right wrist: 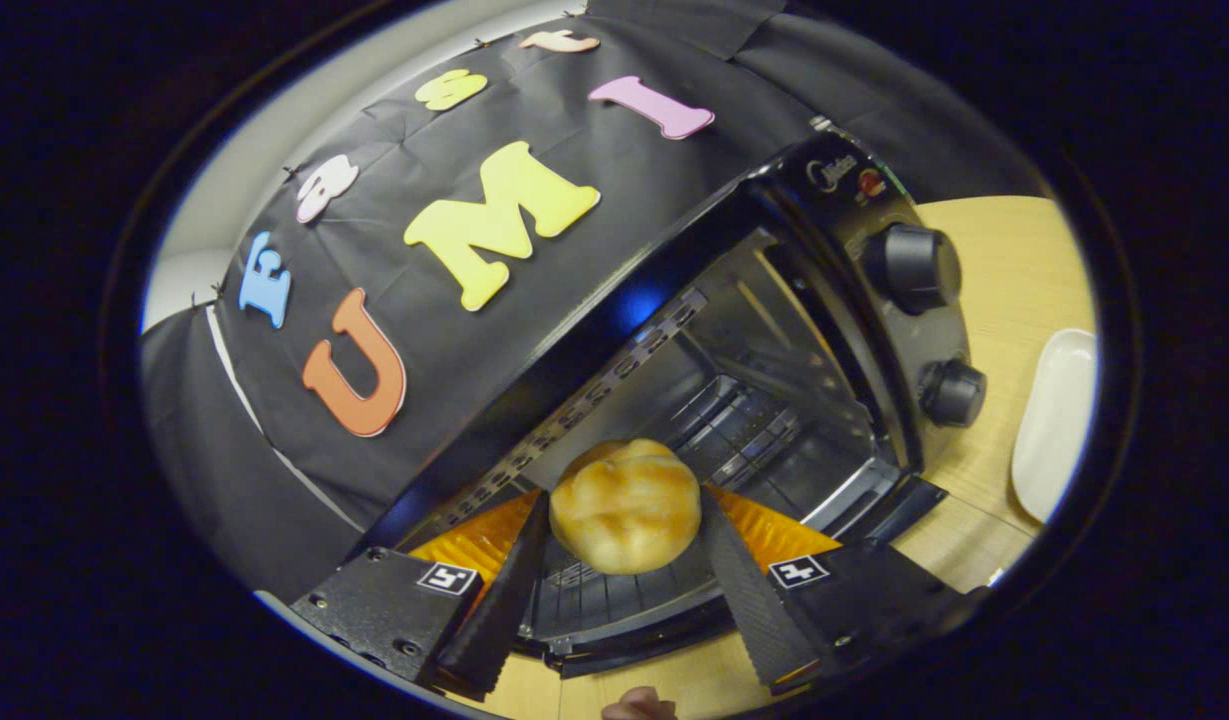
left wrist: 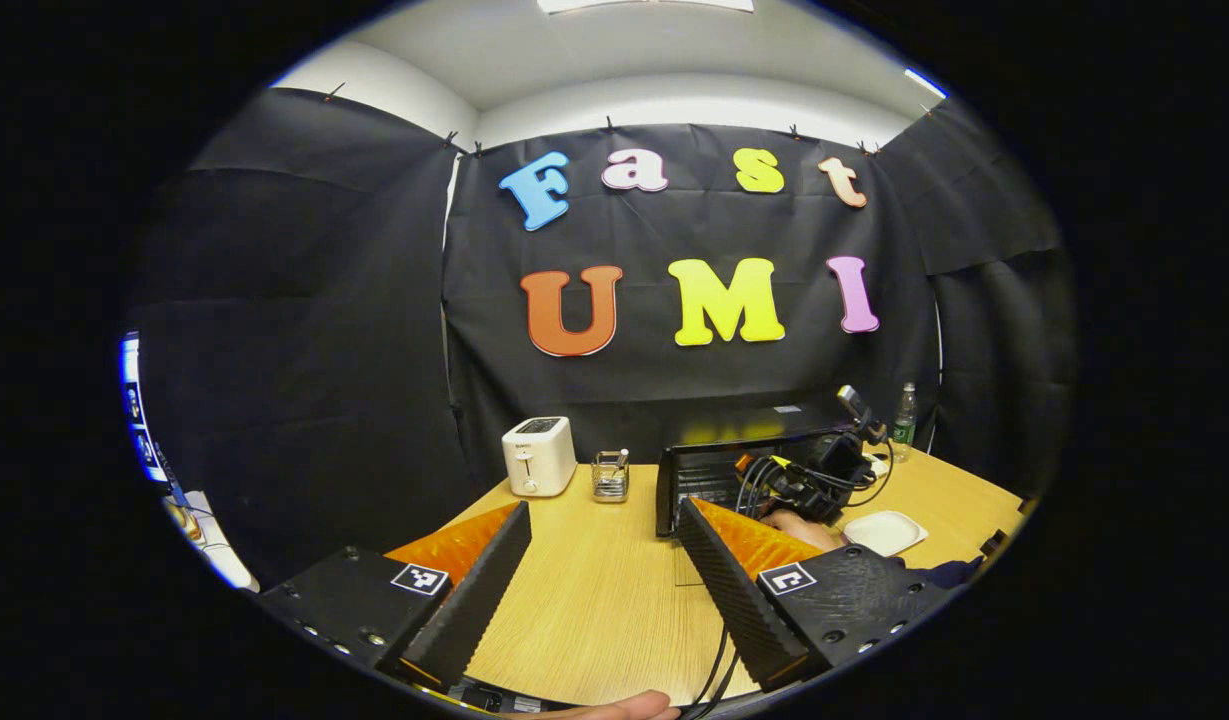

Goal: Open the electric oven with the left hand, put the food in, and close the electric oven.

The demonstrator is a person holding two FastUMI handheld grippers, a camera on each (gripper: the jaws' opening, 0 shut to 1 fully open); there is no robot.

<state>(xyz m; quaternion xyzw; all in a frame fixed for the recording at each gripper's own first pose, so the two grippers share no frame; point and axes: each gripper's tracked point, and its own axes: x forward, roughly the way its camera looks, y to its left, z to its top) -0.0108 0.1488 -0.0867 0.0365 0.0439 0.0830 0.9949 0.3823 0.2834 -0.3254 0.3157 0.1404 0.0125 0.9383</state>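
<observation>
Golden bread roll (right wrist: 626, 505) sat pinched between the right gripper (right wrist: 624, 560) fingers inside the open oven (right wrist: 774, 400). The left gripper (left wrist: 599, 590) fingers were wide apart above the desk (left wrist: 594, 600).

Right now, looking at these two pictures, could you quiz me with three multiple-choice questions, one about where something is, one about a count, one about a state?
1. Where is the bread roll?
A. On the white plate
B. Between the right tongs, at the open oven's mouth
C. On top of the toaster

2. How many round knobs show on the oven's control panel in the right gripper view?
A. Two
B. Four
C. None

3. What state are the left tongs in?
A. Clamped on a cup
B. Shut with nothing in them
C. Open and holding nothing

Answers:
1 B: both fingers of the right tongs press the roll's sides, with the oven cavity and rack just behind.
2 A: an upper knob and a lower knob.
3 C: the left tongs stand wide apart over bare table.
</observation>
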